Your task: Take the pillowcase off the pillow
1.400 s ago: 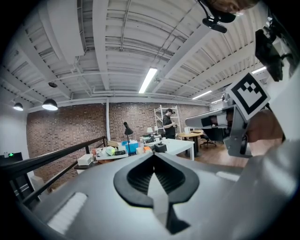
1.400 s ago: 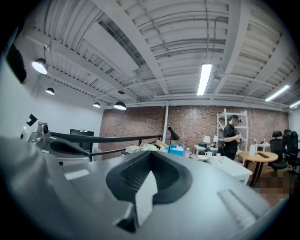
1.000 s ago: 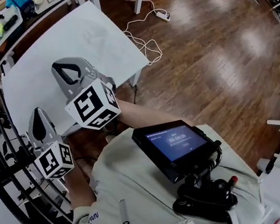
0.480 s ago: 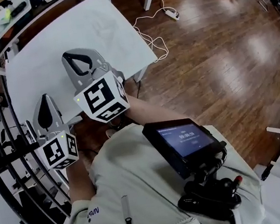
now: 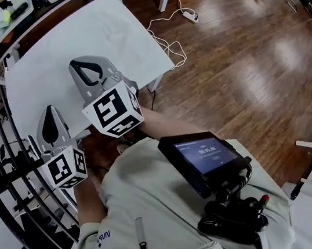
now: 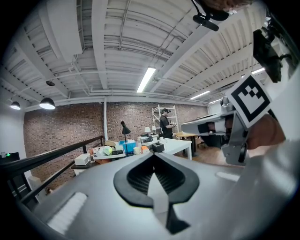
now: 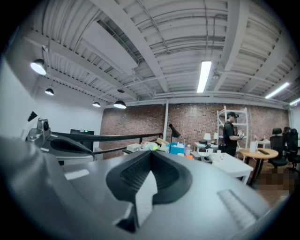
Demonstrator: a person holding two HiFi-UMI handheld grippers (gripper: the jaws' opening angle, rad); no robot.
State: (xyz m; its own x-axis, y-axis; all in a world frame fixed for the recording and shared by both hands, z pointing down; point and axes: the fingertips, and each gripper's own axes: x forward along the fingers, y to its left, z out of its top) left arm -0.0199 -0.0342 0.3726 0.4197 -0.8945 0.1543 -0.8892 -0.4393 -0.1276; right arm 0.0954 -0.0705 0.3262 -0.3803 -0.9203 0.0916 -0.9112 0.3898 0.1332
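both claws were clenched on nothing: the left claw (image 6: 153,157) and the right claw (image 7: 150,154) each had its jaws pressed tip to tip, with only open room beyond them. neither the pillow nor the pillowcase appeared in any view, so we could not say which way it lay from either claw, how its long axis ran, or which hand stood nearer to it.

what we could place was the white table (image 5: 84,41). the right claw hung over its near edge and pointed along it toward its far end. the left claw sat over the table's near left corner, pointing much the same way. faint lines (image 5: 109,31) marked the table top toward its far end; we could not tell what they were.

as for writing — the screen (image 5: 202,157) at the person's chest, on the near side of the table, showed pale text too small to read. the grey garment (image 5: 140,211) bore a short word we could not make out, and the cubes (image 5: 112,110) carried only black-and-white square markers.
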